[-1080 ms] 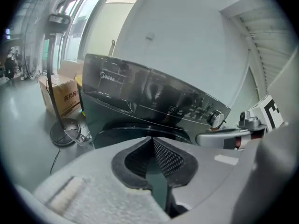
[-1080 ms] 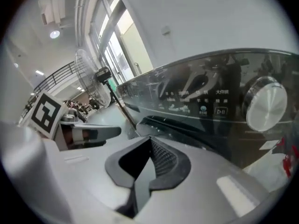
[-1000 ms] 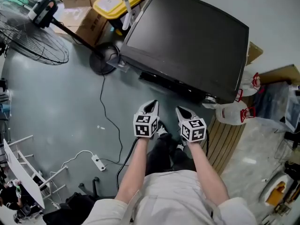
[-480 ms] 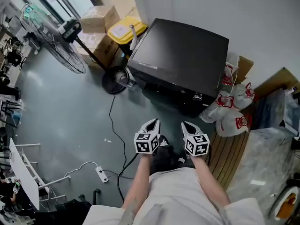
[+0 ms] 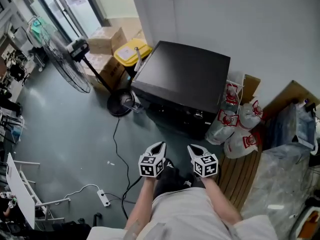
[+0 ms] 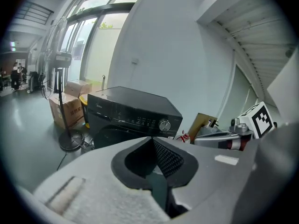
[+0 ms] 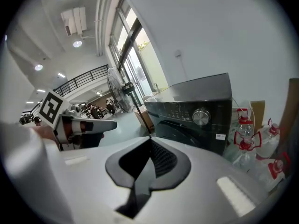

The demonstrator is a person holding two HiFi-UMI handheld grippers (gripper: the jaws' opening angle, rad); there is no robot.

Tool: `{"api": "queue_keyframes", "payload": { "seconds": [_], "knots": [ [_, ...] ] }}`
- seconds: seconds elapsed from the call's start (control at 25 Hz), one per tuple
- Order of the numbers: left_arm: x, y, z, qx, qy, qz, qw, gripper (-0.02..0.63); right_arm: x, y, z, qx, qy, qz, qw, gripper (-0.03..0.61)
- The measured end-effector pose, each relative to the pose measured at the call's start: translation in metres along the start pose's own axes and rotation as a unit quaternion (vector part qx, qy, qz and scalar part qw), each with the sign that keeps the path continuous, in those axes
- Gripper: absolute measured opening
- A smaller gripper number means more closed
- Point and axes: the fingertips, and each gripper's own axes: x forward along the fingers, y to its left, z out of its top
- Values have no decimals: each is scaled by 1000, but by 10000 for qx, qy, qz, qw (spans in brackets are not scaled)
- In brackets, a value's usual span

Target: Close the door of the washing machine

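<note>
A: Where's the washing machine (image 5: 182, 81)?
B: Black one, far side of the floor (image 5: 65, 134), back to the white wall (image 5: 225, 24); centre of the head view; well apart from both grippers.
A: Door (image 7: 180, 133)?
B: Dark front under the control strip w/ the silver dial (image 7: 201, 116); looks flush w/ the front in the right gripper view, i.e. shut; head view's too steep to show it.
A: Left gripper (image 5: 160, 145)?
B: Near side, in front of the person; jaws pressed together, nothing betw. them; aims toward the machine.
A: Right gripper (image 5: 193, 148)?
B: Just beside the left one; jaws closed too, empty; same aim.
A: What's round the machine?
B: Left: standing fan (image 5: 60, 59), its round base (image 5: 120, 104) just beside the machine's left corner; cardboard boxes (image 5: 107, 39) and a yellow bin (image 5: 131, 51) farther back. Right: water bottles (image 5: 232, 126) in clear bags w/ red print, just beside the machine; wooden slats (image 5: 240, 169) nearer. Black cable (image 5: 116, 144) runs from the fan base toward the near side; white power strip (image 5: 103, 198) on the floor, near left.
</note>
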Motion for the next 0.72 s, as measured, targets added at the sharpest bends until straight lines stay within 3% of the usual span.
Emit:
{"api": "queue_keyframes", "payload": {
  "seconds": [0.2,0.28,0.48,0.72],
  "knots": [
    [-1,-5,9,95,-1,44,9999,9,-8,-4,-5,360,236,359,9984,3],
    [-3,-5,10,140,-45,48,9999,11,-14,-1,-7,259,250,412,9985,3],
    [-1,-4,6,4,-34,128,9999,9,-23,-8,-2,-2,201,314,9993,3],
    [3,-9,7,246,139,100,9996,5,-26,-17,11,-159,-29,-30,9999,3]
  ]
}}
